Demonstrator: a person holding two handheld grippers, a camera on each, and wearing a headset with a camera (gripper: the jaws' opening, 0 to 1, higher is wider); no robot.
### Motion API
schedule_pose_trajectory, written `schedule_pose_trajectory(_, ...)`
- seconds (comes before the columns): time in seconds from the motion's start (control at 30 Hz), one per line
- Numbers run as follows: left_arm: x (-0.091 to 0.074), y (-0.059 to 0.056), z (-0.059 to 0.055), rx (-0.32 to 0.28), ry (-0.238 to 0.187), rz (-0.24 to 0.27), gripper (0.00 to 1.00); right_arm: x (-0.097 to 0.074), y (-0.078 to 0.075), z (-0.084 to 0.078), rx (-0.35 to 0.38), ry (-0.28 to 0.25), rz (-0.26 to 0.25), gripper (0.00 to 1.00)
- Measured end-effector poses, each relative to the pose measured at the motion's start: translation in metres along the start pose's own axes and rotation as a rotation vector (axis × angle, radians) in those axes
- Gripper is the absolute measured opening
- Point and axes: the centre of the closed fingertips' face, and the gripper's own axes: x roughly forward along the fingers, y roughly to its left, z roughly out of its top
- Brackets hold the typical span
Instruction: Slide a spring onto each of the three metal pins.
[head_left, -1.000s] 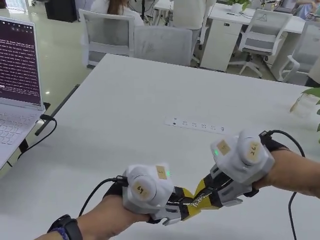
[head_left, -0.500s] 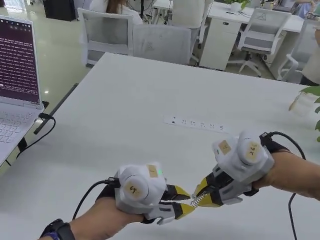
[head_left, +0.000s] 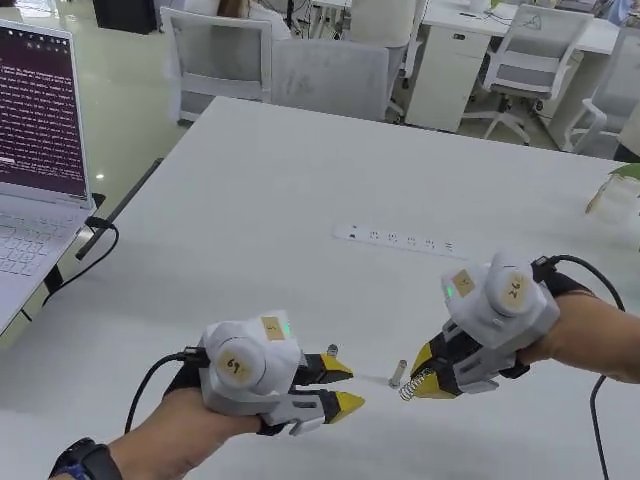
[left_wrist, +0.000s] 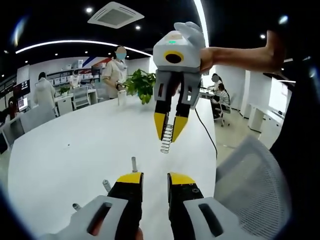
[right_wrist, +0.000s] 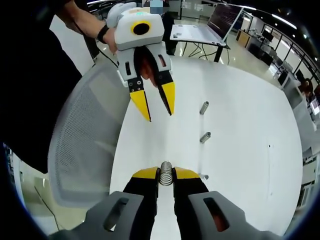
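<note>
– Right hand-held gripper: contents?
– One spring, pinched between closed jaws, above worktop. Left hand-held gripper: parted, empty. Pins apparently bare. Next: align coil over nearest pin.

Head view overhead; gripper views face-to-face

Bright and even throughout, lit from overhead: curved strip light and small round spots blown out to white in the left gripper view. Pale sheen on the white table, shadows faint and soft-edged. Head view clear, slightly soft toward the far chairs. Strong fisheye bending in both gripper views (straight edges bowed, mesh chair stretched near the edge). Crisp on the spring, dark and underexposed toward the sides.
</note>
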Motion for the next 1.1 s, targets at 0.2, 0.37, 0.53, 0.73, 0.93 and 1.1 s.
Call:
schedule_pose_trajectory(0.2, -0.012, 0.009, -0.012, -0.026, 0.015, 0.038, 0.16, 0.000, -0.010, -0.008, 0.024, 0.007, -0.013, 0.08)
schedule_pose_trajectory(0.37, -0.023, 0.017, -0.023, -0.046, 0.032, 0.070, 0.18, 0.000, -0.017, -0.013, 0.038, 0.013, -0.024, 0.08)
schedule_pose_trajectory(0.53, -0.034, 0.024, -0.036, -0.077, 0.047, 0.106, 0.22, 0.001, -0.025, -0.019, 0.056, 0.020, -0.033, 0.08)
schedule_pose_trajectory(0.73, -0.048, 0.032, -0.049, -0.110, 0.061, 0.152, 0.27, 0.003, -0.035, -0.027, 0.085, 0.035, -0.052, 0.08)
schedule_pose_trajectory(0.93, -0.059, 0.040, -0.057, -0.138, 0.065, 0.191, 0.31, 0.006, -0.043, -0.035, 0.102, 0.053, -0.063, 0.08)
schedule_pose_trajectory(1.1, -0.066, 0.044, -0.064, -0.154, 0.077, 0.214, 0.34, 0.009, -0.047, -0.040, 0.116, 0.063, -0.062, 0.08)
